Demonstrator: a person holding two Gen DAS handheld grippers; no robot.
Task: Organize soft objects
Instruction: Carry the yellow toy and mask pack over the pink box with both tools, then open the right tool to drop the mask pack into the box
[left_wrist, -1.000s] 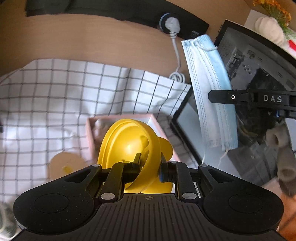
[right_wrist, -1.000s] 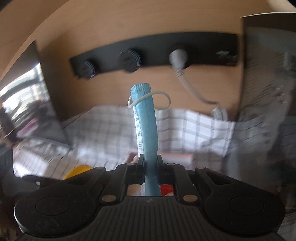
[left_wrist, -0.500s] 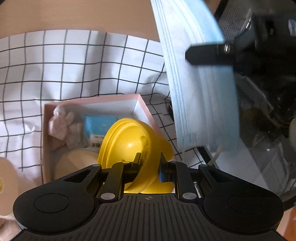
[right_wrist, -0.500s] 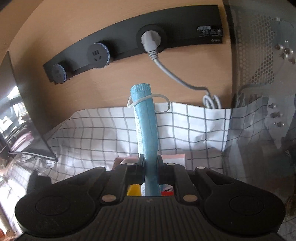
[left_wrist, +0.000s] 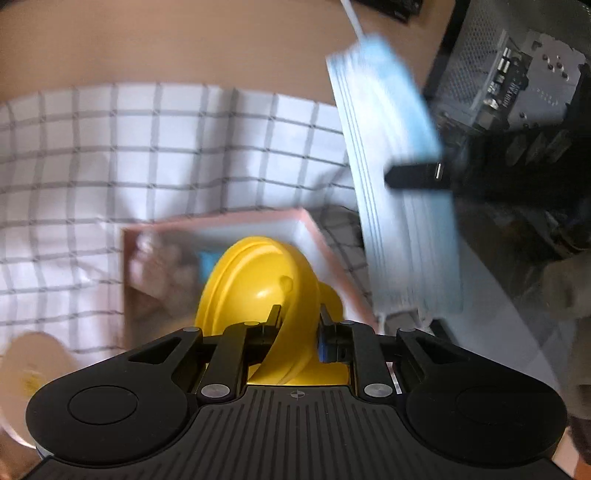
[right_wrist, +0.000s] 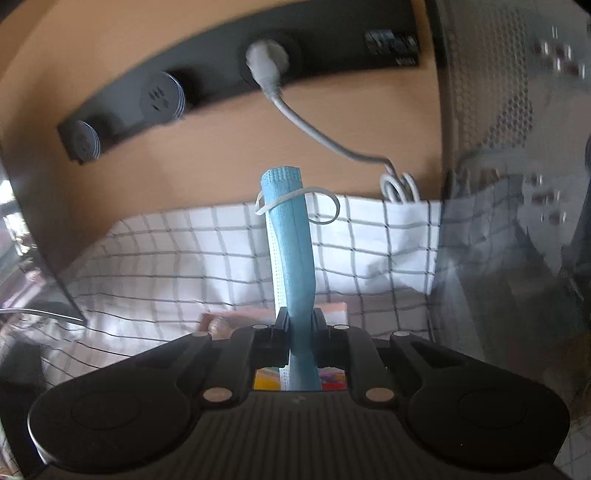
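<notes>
Pink box (left_wrist: 325, 243) with crumpled tissue (left_wrist: 162, 266); tools pinching yellow toy (left_wrist: 258, 280), face mask (right_wrist: 293, 258).

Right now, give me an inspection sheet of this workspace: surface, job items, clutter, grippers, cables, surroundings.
Surface: white checked cloth over a wooden top, creased.
Job's things: yellow soft toy; blue face mask; open pink box already holding a few blurred items.
Clutter: round tan object at the left edge of the cloth, too blurred to identify.
Grippers: left gripper shut on the yellow soft toy above the box; right gripper shut on the blue face mask, which hangs folded.
Cables: grey cable plugged into the black power strip, spare length coiled behind the cloth.
Surroundings: computer case at right.
</notes>
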